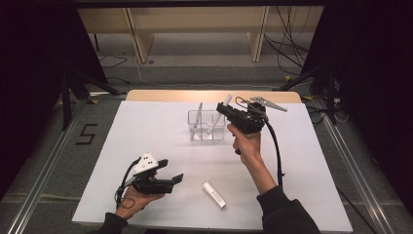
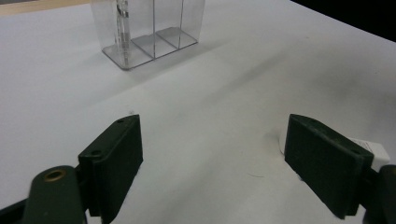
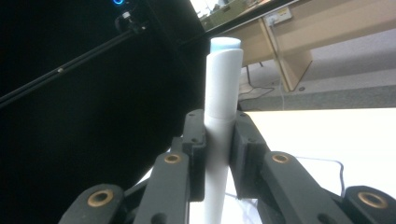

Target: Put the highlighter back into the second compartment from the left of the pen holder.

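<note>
Here, a person stands at a white table [image 1: 146, 126], a set of tongs in each hand. The right tongs [image 3: 217, 156] are raised above a clear plastic organizer [image 1: 207, 124] near the table's far edge, and their jaws are pinching a white marker pen [image 3: 222, 93], which leans into the organizer. Another thin white item [image 1: 197, 115] stands tilted in the left compartment. The left tongs [image 2: 212, 161] hover low over the table's near side, jaws spread wide and empty. A second white marker [image 1: 214, 194] lies flat on the table just beside them.
</note>
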`<state>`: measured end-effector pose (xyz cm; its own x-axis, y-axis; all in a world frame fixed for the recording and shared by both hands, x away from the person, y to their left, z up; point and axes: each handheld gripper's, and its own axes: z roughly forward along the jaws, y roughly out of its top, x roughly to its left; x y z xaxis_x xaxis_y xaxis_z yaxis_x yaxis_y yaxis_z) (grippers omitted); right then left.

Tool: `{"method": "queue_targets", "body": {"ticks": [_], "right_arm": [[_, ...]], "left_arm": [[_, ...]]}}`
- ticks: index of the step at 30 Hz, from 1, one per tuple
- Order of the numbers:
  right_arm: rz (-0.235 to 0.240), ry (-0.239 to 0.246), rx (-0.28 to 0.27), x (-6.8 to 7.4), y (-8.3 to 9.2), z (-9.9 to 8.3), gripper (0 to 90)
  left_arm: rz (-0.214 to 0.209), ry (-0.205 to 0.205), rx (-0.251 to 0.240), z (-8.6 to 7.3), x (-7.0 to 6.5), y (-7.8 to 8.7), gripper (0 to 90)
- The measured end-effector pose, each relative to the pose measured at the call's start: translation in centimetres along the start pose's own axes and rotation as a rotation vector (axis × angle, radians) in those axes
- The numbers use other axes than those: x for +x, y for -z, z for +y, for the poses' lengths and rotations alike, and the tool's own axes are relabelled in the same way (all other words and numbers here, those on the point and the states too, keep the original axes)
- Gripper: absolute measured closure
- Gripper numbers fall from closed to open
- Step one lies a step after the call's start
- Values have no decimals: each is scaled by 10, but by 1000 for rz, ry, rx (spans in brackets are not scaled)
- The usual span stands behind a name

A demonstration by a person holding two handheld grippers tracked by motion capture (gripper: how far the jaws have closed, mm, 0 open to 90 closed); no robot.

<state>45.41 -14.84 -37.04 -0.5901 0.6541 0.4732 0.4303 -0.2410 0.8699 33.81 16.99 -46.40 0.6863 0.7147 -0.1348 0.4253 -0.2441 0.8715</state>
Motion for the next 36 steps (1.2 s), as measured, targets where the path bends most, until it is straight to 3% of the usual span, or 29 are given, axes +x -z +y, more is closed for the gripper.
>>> {"method": "queue_targets", "body": {"ticks": [13,22,36], "right_arm": [[-90,33,-7,-6,-27,17,785],[-154,65,4,-12,-46,18,785],[-201,71,28,-19,-62,10,785]], "left_arm": [[1,8,-3,-3,0,1,184],[-1,4,-5,-4,1,3,184],[-2,3,-2,-5,0,2,184]]}}
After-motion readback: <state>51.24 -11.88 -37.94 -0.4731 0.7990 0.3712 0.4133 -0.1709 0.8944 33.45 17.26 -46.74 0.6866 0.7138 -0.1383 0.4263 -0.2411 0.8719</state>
